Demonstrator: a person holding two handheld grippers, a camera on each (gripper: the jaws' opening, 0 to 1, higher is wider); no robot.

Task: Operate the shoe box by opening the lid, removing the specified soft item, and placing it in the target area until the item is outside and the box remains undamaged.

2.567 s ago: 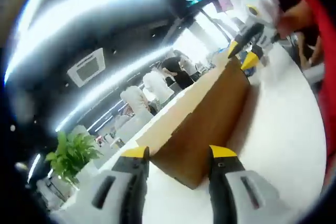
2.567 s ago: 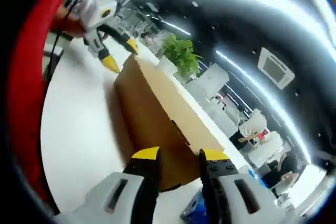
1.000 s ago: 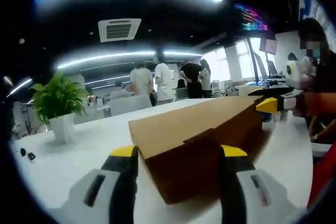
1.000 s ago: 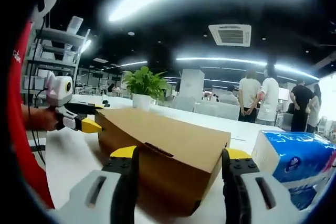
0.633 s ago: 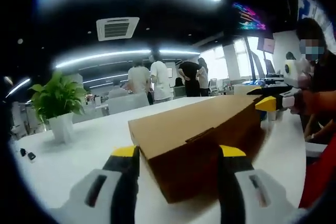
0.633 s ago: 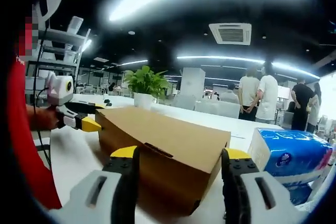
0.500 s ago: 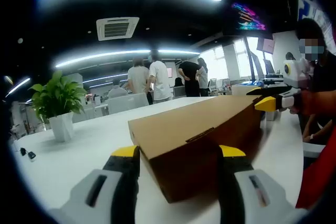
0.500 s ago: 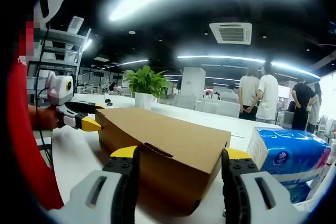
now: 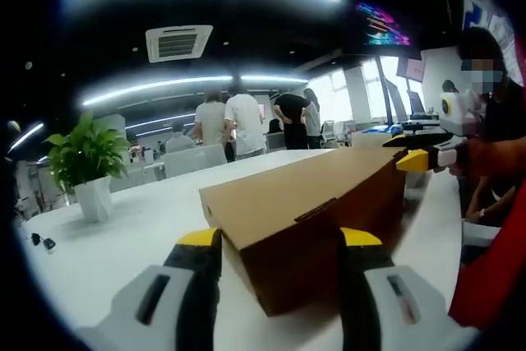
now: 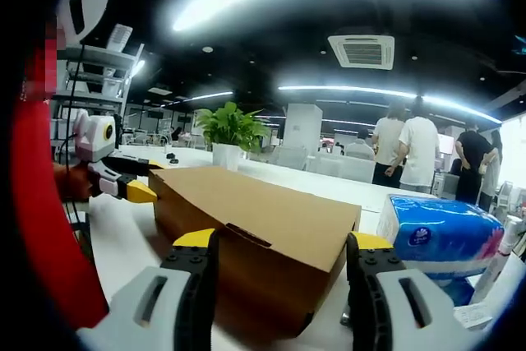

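White table (image 9: 123, 228) carries the closed shoe box (image 9: 312, 219); left gripper (image 9: 279, 240) and right gripper (image 10: 279, 242) straddle opposite ends, jaws apart. Lift the lid evenly, without crushing.

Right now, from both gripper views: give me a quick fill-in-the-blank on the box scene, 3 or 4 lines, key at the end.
1. The cardboard shoe box has its lid ____.
2. The right gripper has its fingers on either side of one end of the box, while the left gripper has its fingers on either side of the ____ end.
3. In the right gripper view, the pack lying on the white table beside the box is ____ in colour.
4. The potted plant has ____ leaves.

Missing words: closed; opposite; blue; green
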